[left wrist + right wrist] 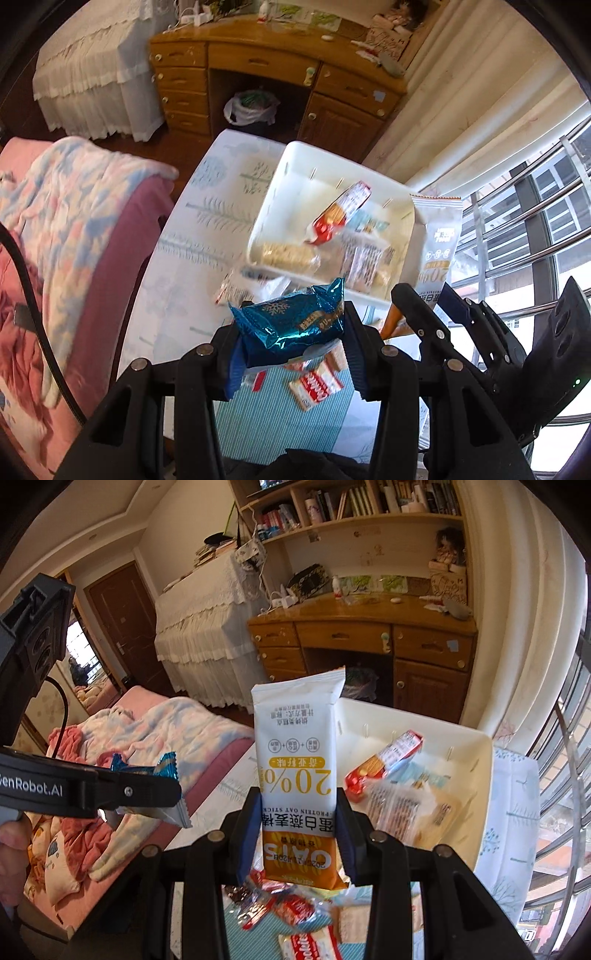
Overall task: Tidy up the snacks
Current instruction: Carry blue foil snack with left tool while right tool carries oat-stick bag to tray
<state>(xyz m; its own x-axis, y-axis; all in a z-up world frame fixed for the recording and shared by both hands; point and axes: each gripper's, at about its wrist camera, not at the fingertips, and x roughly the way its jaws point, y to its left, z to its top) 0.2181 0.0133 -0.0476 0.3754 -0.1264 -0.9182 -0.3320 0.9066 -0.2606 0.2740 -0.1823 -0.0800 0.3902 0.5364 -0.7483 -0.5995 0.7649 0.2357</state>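
Left wrist view first: the left gripper (291, 332) has its jaws clamped on a blue foil snack pack (291, 325), held up in the air over the table (207, 221). Past it, toward the far end of the table, sits a white bin (295, 162) with a few snacks already in it: a red-and-white cracker pack (338, 214) leaning inside, plus a couple of clear-wrapped ones that are too blurry to read. Right under the jaws there's a red-and-white cookie packet (314, 387) lying on a teal striped mat (258, 417). The right gripper (428, 314) pokes in from the right side, with the white oat bar (439, 236) sticking up out of it just beside the bin's right wall.

Right wrist view: the right gripper (299, 823) has its jaws pinched on the oat bar (299, 760), standing upright with the print upside down. The white bin (476, 775) is behind and to the right on the table (513, 812), same cracker pack (384, 760) in it. More loose snack packets (288, 912) lie below the jaws. The left gripper (155, 794) comes in from the left, holding the blue foil pack (166, 768), with a pink bed (147, 738) behind it.
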